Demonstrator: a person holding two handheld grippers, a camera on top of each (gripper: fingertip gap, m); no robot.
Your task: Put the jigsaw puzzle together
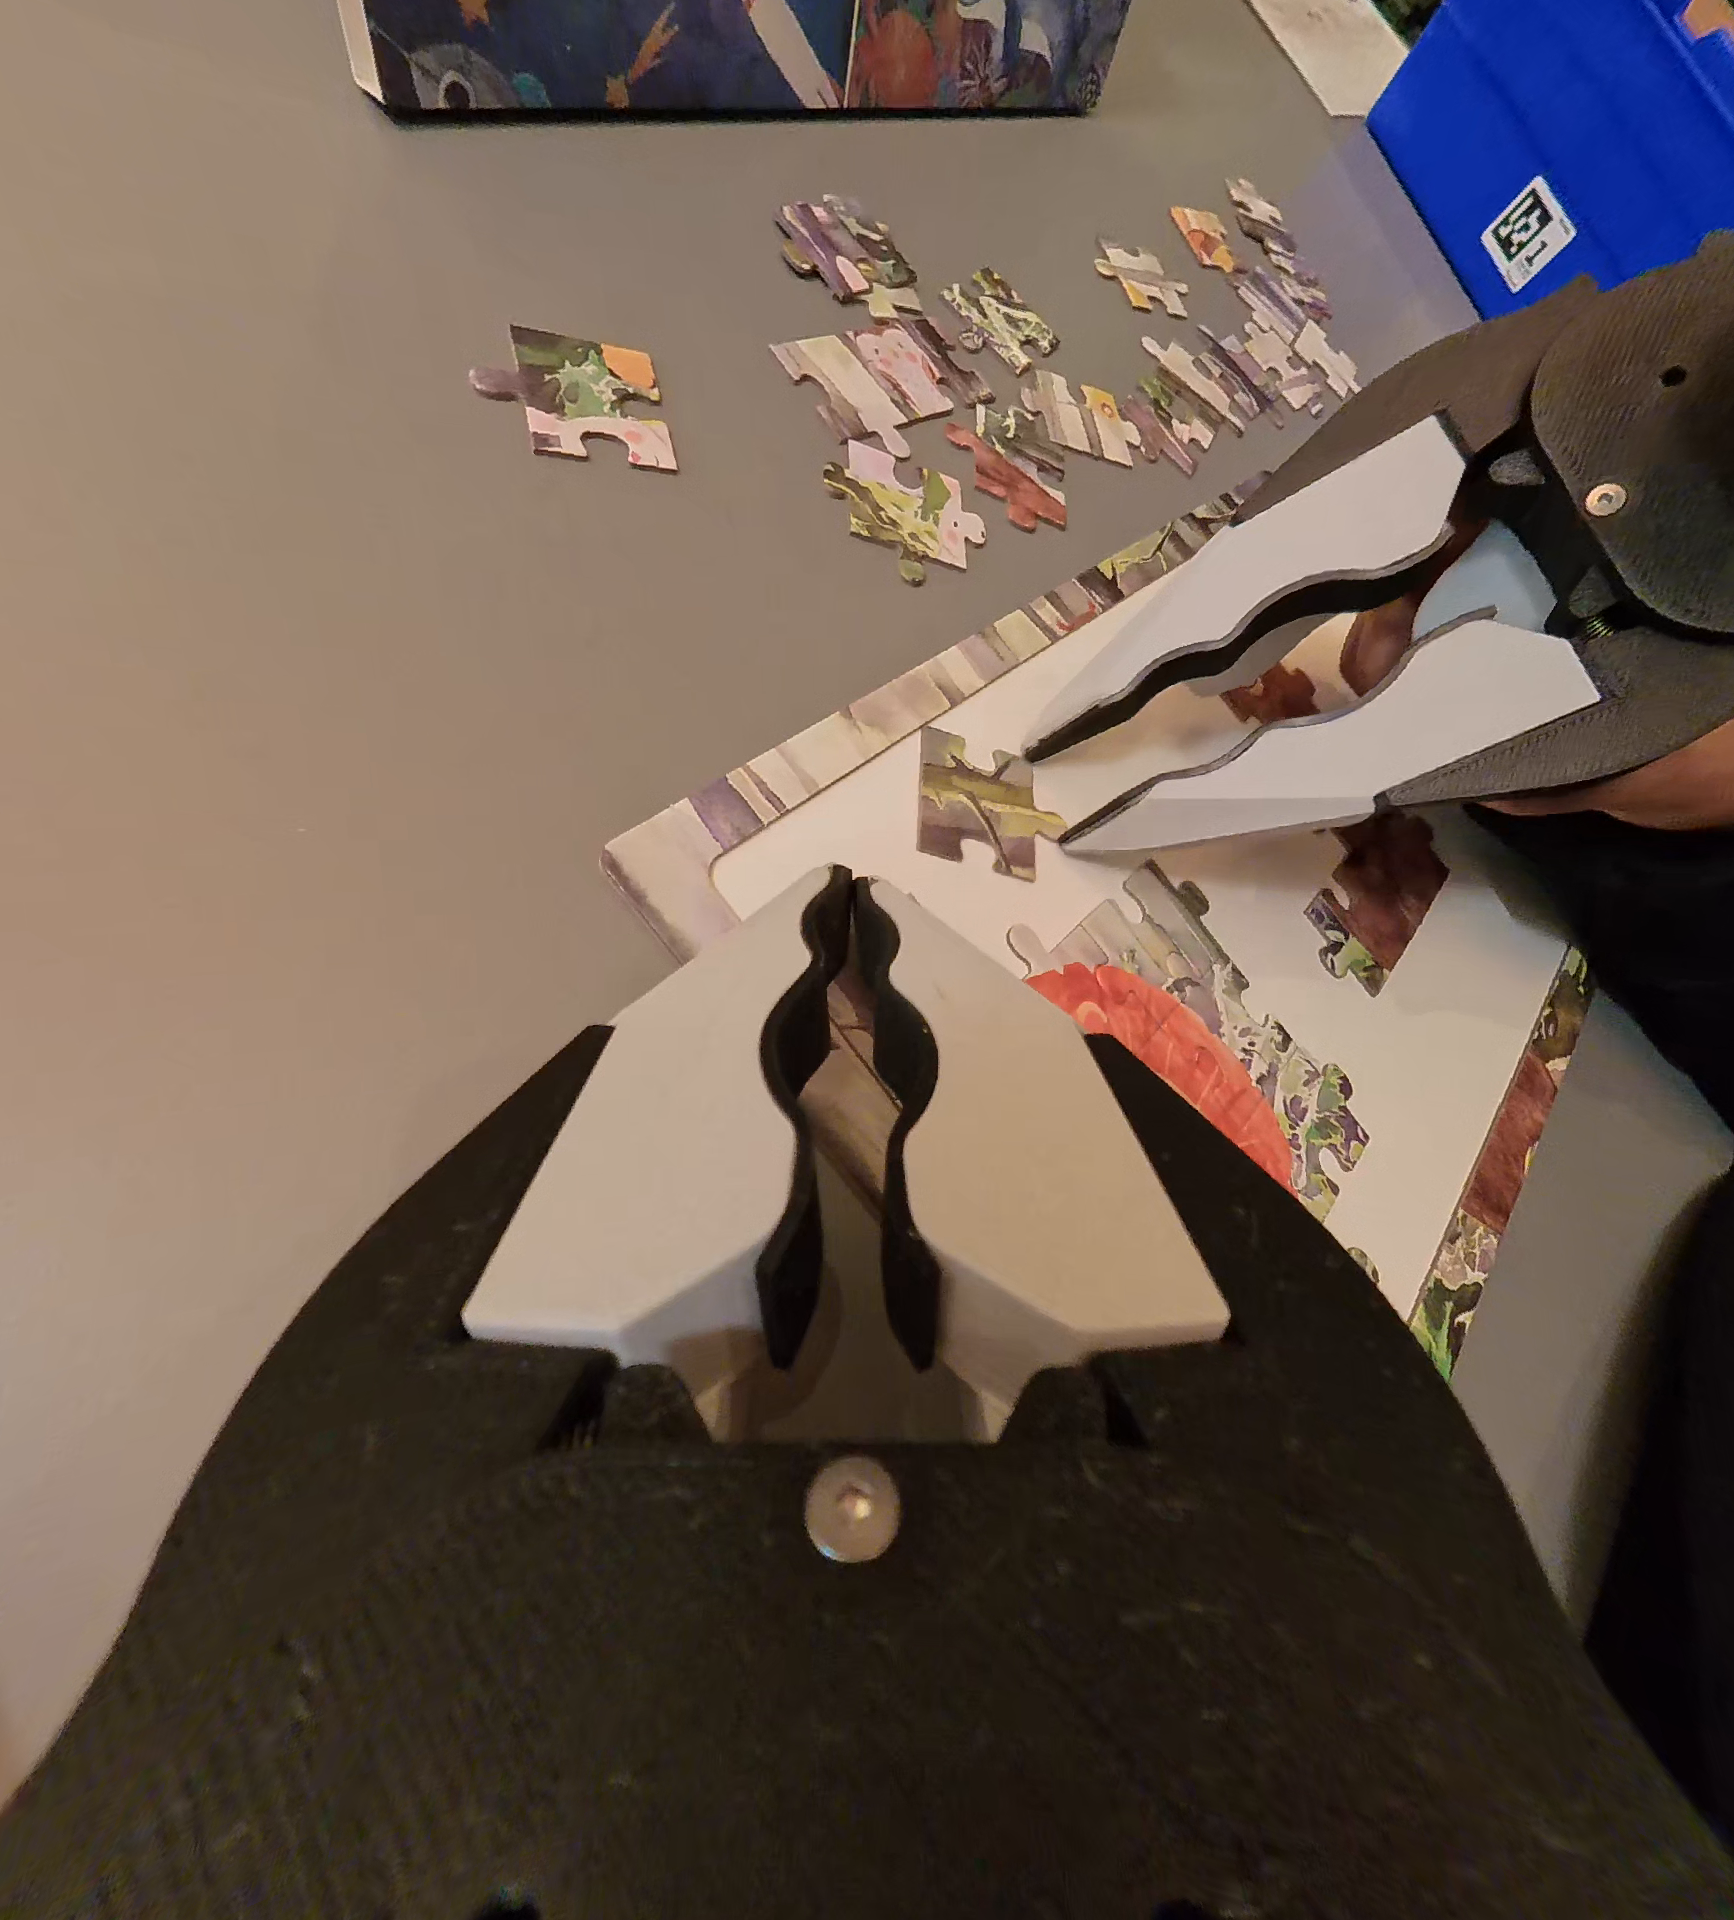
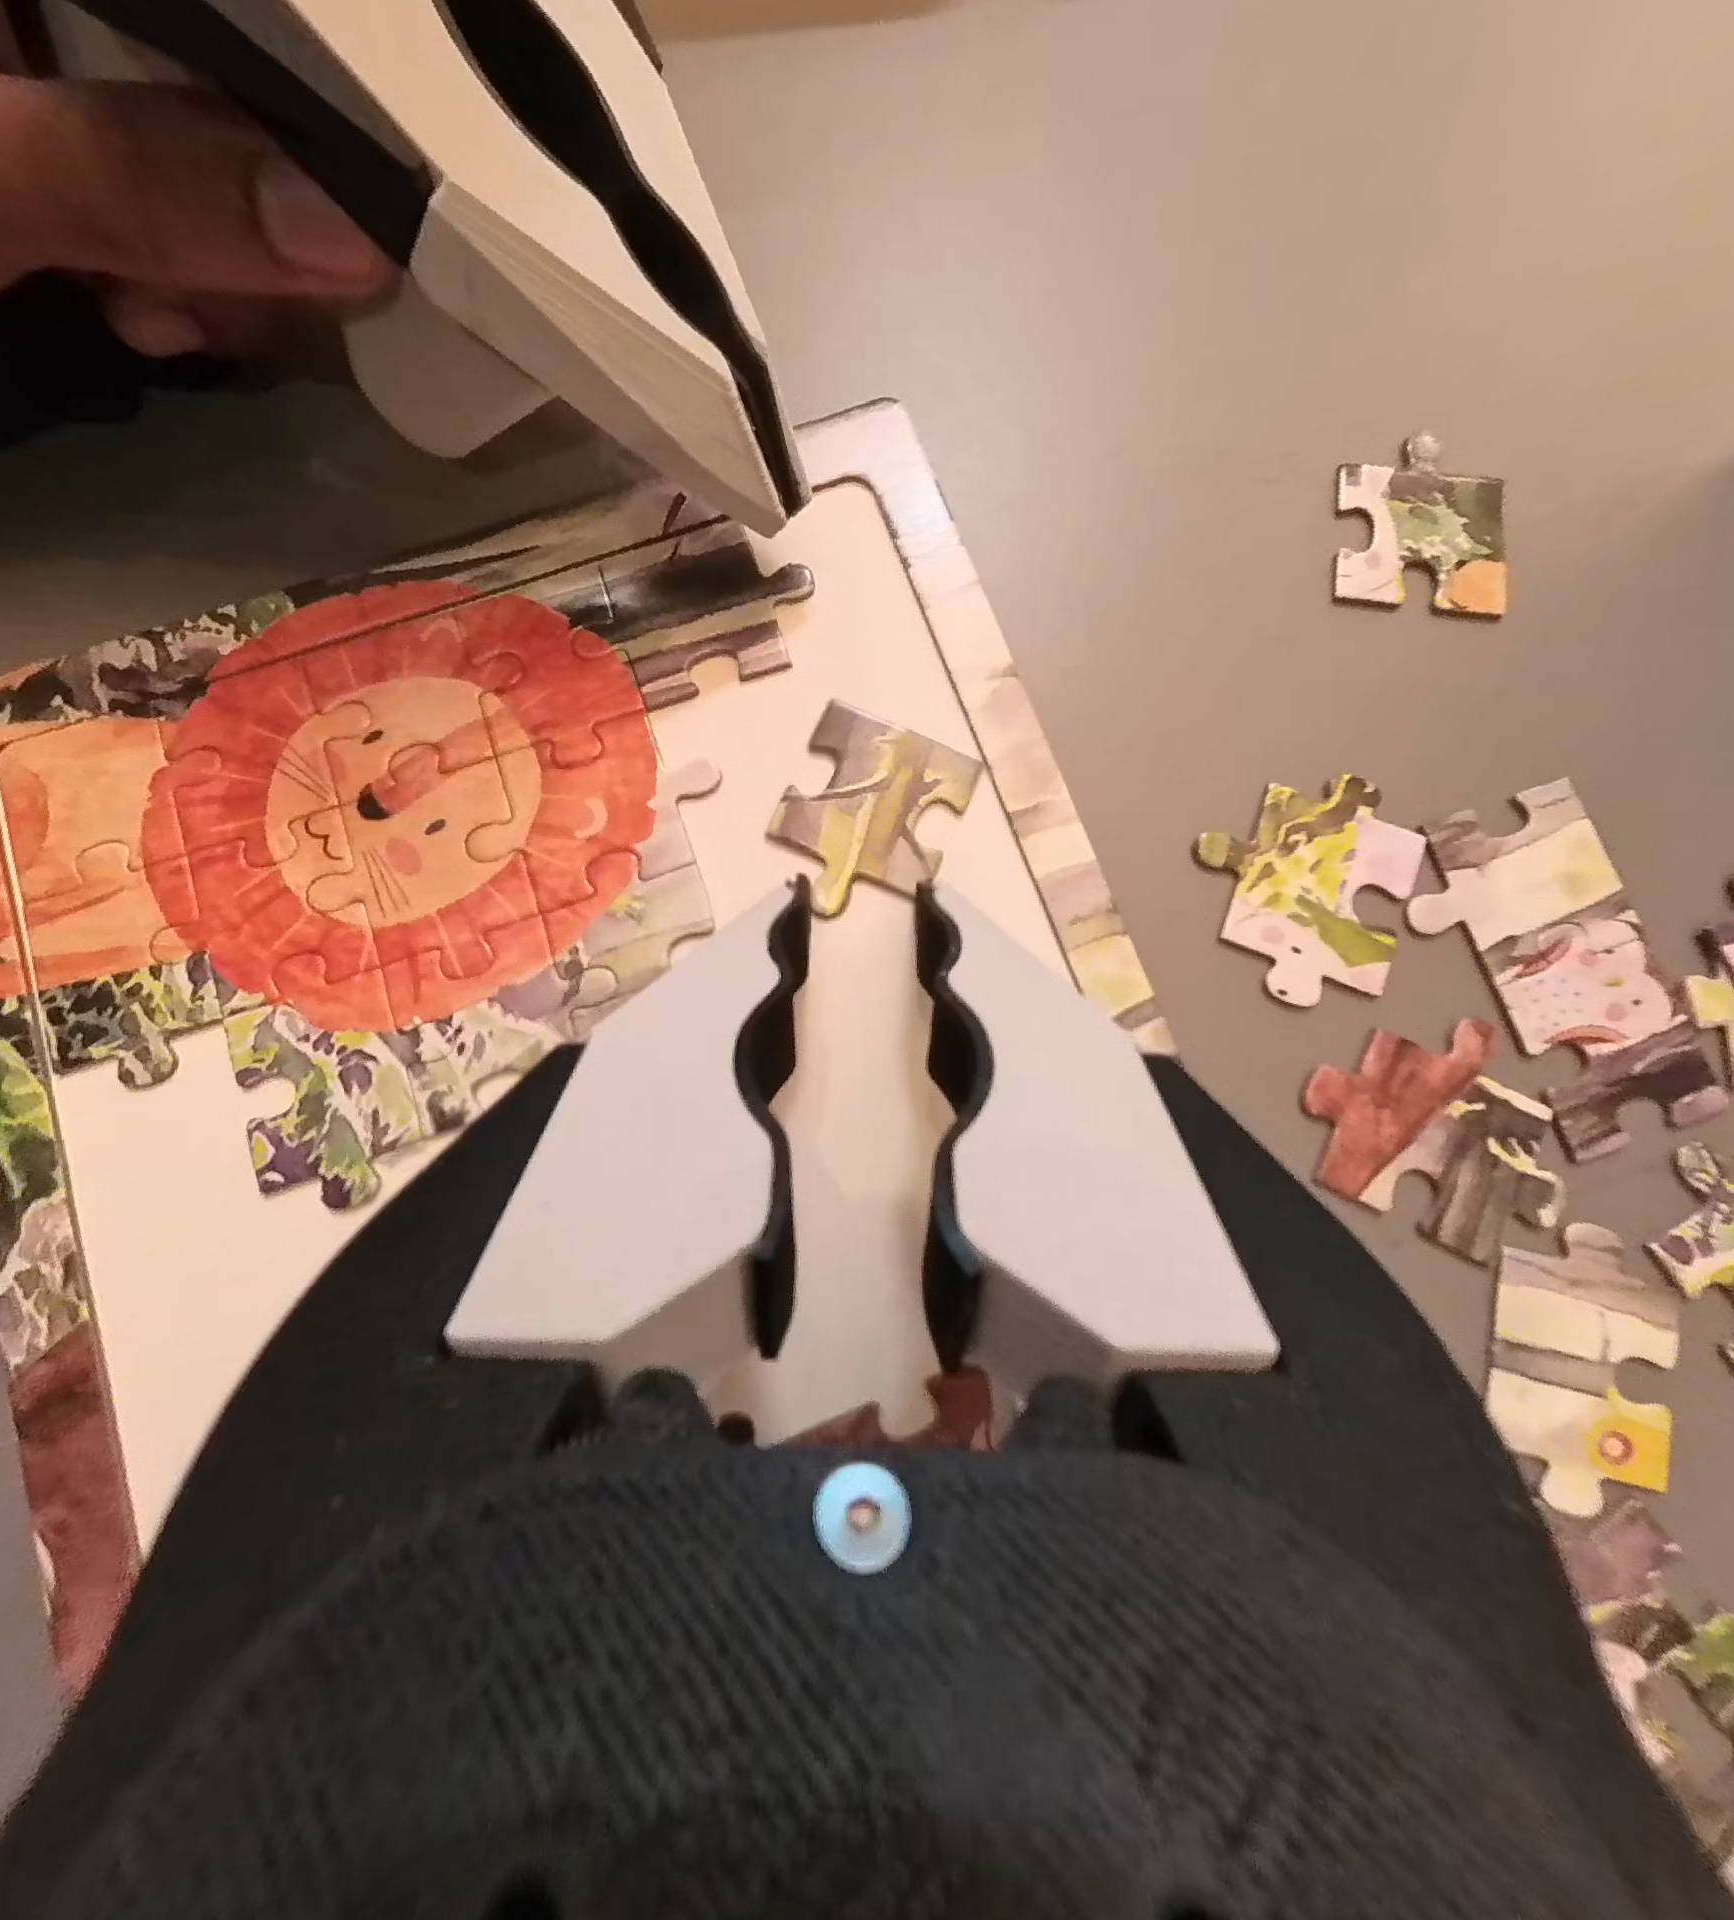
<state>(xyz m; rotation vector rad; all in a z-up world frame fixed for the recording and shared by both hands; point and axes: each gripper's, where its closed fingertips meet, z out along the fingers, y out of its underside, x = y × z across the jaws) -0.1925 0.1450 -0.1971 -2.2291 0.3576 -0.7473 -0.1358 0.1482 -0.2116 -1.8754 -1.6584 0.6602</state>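
Just then, my right gripper stood parted a little way, with nothing between its fingers, and its tips rested at the near edge of a loose green-and-grey puzzle piece lying flat on the white inside of the puzzle tray. That piece sat apart from the finished lion section, which filled the tray's left part, and just inside the tray's printed border. My left gripper was closed tip to tip and gripped nothing that I could see; it pointed down at the tray's corner, close to the inner edge of the frame. On the grey table beyond the tray lay a scatter of unplaced pieces, one piece lying off on its own to the left of them. The puzzle box stood at the far edge, and a blue bin was at the far right.
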